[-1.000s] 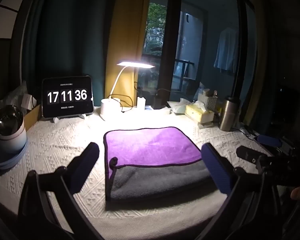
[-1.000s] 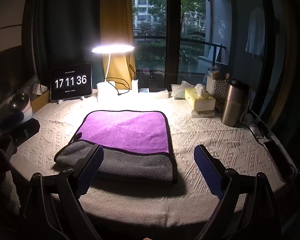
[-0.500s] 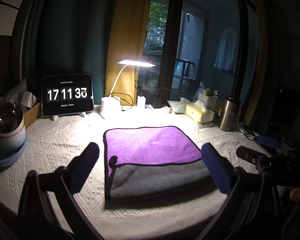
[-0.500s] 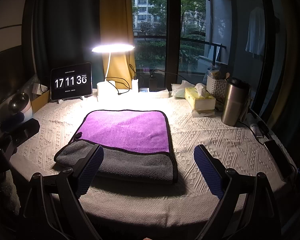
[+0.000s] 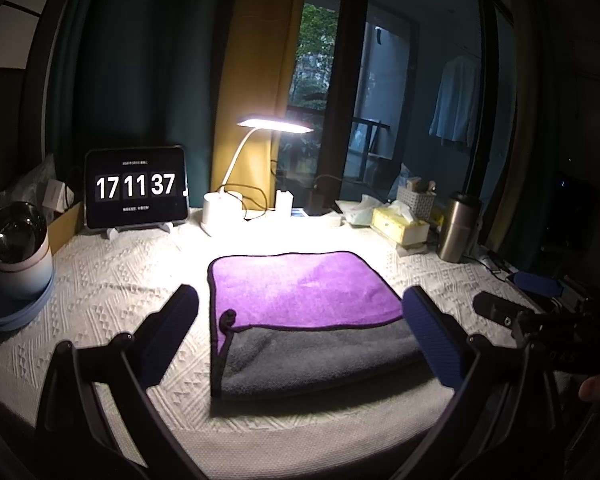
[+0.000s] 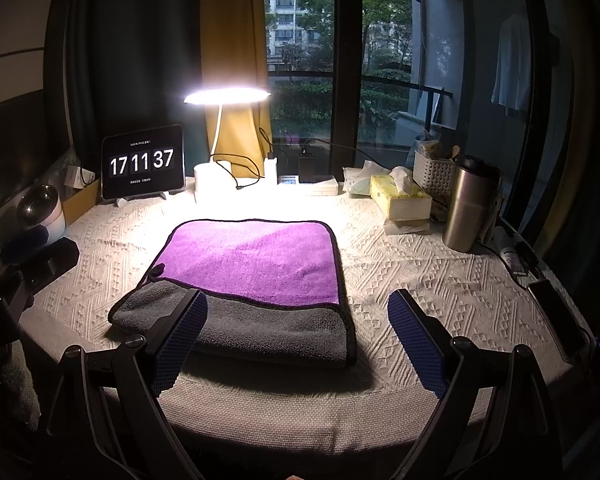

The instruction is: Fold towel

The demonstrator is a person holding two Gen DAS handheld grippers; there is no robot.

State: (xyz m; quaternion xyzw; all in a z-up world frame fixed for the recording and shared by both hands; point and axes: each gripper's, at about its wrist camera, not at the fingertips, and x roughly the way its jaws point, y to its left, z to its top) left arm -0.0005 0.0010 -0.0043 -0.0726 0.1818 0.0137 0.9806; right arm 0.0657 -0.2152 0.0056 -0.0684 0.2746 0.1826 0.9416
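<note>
- Left tongs (image 5: pixel 298 330) are spread wide, gripping nothing, hovering above the near edge of the towel (image 5: pixel 306 320).
- Right tongs (image 6: pixel 298 338) gape the same, empty.
- The towel lies folded on the tabletop (image 6: pixel 440 276), purple over grey.
- The clock (image 6: pixel 143 162) reads 17 11 37.

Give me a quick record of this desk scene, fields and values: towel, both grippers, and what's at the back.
towel: purple and grey towel lying folded on the white tablecloth, purple layer on top, grey strip showing along the near edge
left gripper: left gripper open, above the towel's near edge, holding nothing
right gripper: right gripper open, holding nothing
back row: tablet clock reading 17 11 37, lit desk lamp, tissue box, steel tumbler
</note>
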